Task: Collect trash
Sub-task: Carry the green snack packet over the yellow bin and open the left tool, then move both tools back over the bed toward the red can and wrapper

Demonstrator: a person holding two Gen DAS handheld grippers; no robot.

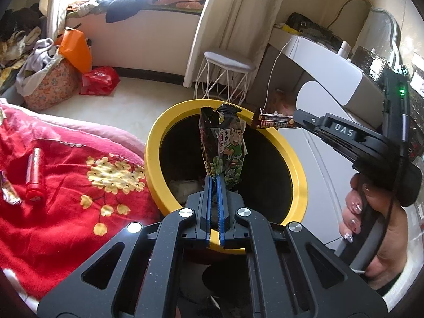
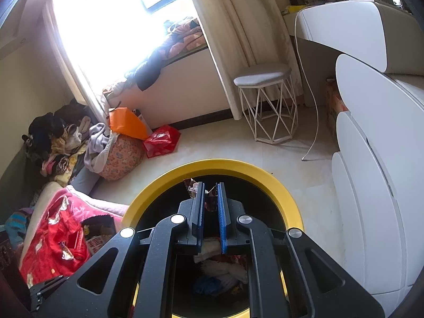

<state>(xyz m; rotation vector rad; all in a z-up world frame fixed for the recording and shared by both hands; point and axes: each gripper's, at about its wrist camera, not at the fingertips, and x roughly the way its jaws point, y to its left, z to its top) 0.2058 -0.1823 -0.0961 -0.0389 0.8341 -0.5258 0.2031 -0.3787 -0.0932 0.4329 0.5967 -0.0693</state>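
You're pinching the snack bag [image 1: 224, 148] in your left gripper [image 1: 215, 182] by its bottom edge — it's standing long axis up, hanging right over the bin [image 1: 156, 137]. Beyond it, your right gripper [image 1: 296, 120] is clamping a brown bar wrapper [image 1: 274, 122] level over the far rim — so both pieces are sitting above the opening.

Both wrist views above bin [image 1: 298, 175], probably close

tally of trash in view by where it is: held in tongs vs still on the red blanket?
Held in tongs: 2 – black-and-green cartoon snack wrapper, brown candy-bar wrapper
On red floral blanket: 2 – red cylindrical tube, purple-and-white crumpled wrapper
Total: 4
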